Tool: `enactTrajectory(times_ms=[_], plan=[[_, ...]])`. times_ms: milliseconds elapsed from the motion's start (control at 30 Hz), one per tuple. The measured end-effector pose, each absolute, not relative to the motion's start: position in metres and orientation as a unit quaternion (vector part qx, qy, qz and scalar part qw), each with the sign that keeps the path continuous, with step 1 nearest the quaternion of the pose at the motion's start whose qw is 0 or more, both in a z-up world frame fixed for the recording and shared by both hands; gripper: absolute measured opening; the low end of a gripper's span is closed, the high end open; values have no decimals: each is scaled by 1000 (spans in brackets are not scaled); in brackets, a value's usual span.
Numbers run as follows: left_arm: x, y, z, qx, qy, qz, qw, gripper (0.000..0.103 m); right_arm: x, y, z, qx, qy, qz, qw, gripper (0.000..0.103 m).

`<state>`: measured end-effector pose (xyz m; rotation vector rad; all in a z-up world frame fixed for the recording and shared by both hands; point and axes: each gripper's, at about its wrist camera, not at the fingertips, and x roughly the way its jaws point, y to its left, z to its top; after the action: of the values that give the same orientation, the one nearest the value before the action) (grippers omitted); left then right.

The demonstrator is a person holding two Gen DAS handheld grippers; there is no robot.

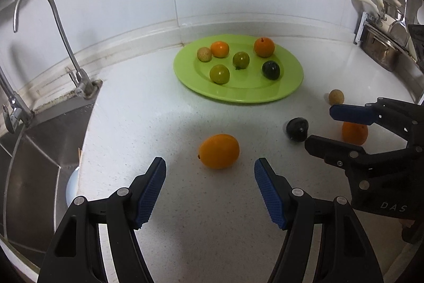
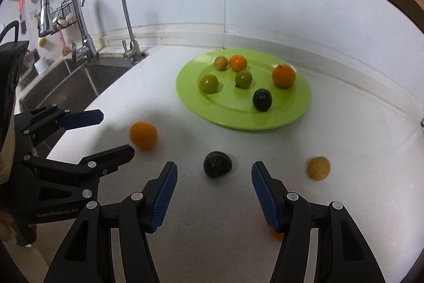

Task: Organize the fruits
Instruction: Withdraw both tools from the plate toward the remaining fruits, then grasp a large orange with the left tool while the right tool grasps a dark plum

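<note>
Round lime-green plate [image 1: 238,94] bearing 6 fruits. Left gripper [image 1: 210,171], fingers wide, faces oval orange fruit [image 1: 219,151]; right gripper [image 2: 214,174], fingers wide, faces dark plum [image 2: 217,164].

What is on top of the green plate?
Six fruits sit on the green plate: two oranges, two green fruits, one dark fruit and one tan fruit. Nothing covers them.

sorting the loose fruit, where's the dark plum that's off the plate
On the counter before the open right gripper, the dark plum lies short of the green plate.
</note>
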<state>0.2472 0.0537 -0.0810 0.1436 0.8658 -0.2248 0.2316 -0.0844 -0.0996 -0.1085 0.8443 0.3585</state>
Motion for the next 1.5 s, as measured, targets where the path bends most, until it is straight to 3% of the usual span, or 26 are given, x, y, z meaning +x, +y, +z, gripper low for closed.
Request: enactTrajectory(times_ms=[400,567,867,1100,1500], plan=[[267,50,-93,54,432,-118,892,66,251,-85,-117,-31,434,177,883,55],[276,51,-98,23,447,-127,885,52,257,-83,-121,-19,440,182,879,51],[279,51,-99,17,450,-127,884,39,262,-79,-124,-22,443,182,878,39],[277,50,-98,22,446,-124,886,39,262,-80,-123,-25,441,182,878,30],[264,48,-75,33,416,-125,900,38,253,-85,-102,-19,418,187,889,30]])
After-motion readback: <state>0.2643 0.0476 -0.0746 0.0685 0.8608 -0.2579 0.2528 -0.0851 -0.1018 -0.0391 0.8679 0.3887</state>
